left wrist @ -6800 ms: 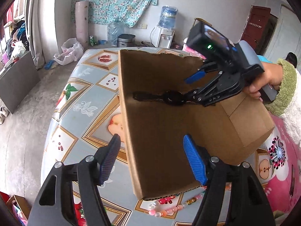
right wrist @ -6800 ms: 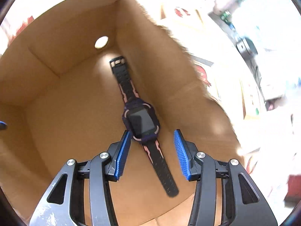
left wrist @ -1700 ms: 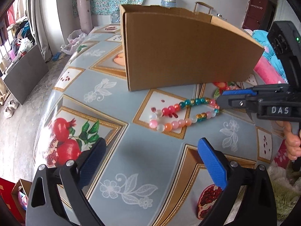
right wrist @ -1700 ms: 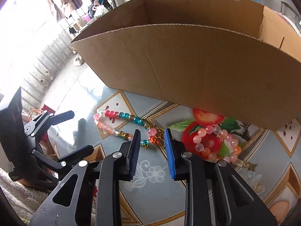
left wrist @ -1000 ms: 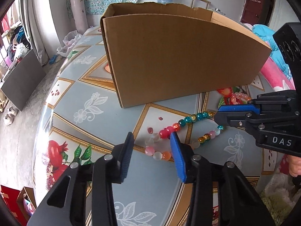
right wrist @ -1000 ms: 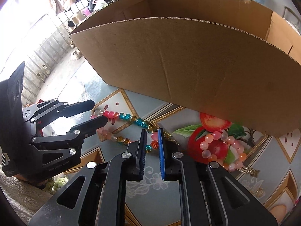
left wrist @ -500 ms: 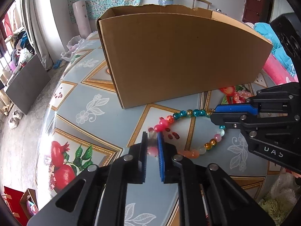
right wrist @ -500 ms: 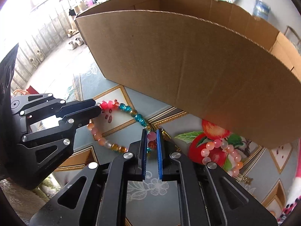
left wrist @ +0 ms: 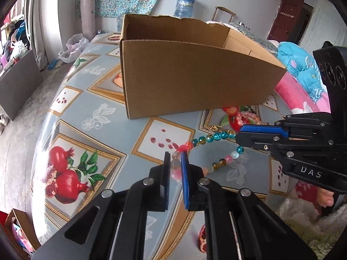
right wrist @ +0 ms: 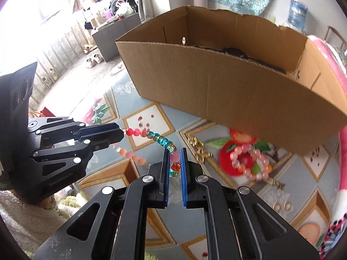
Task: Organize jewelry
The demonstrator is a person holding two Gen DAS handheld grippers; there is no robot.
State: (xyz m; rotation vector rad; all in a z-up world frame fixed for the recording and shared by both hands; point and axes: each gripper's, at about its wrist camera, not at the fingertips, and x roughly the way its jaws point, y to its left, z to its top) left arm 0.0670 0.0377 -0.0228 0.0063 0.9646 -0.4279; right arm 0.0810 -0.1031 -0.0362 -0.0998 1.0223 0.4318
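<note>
The table (left wrist: 93, 99), under a fruit-patterned cloth, carries everything; the cardboard box (left wrist: 195, 86) stands on it as the landmark, open at the top, with a dark watch (right wrist: 236, 52) already lying on its floor, so it is evidently where the jewelry is being gathered. In front of the box's near wall the bead necklace (left wrist: 208, 138) hangs stretched between the two tools, clear of the cloth as far as one can tell; a strand this limp would sag or tangle from one end, which is probably why it is taken at two points. The left gripper (left wrist: 176, 162) is pressed together on pale and pink beads at the end farther from the box; the right gripper (right wrist: 174, 162) pinches a pink and an orange bead at the other end; its jaws are nearly shut. A pink bracelet (right wrist: 249, 162) lies on the cloth just beside the box's wall, with a small gold chain (right wrist: 199, 147) near it; both are untouched, awaiting their turn.
</note>
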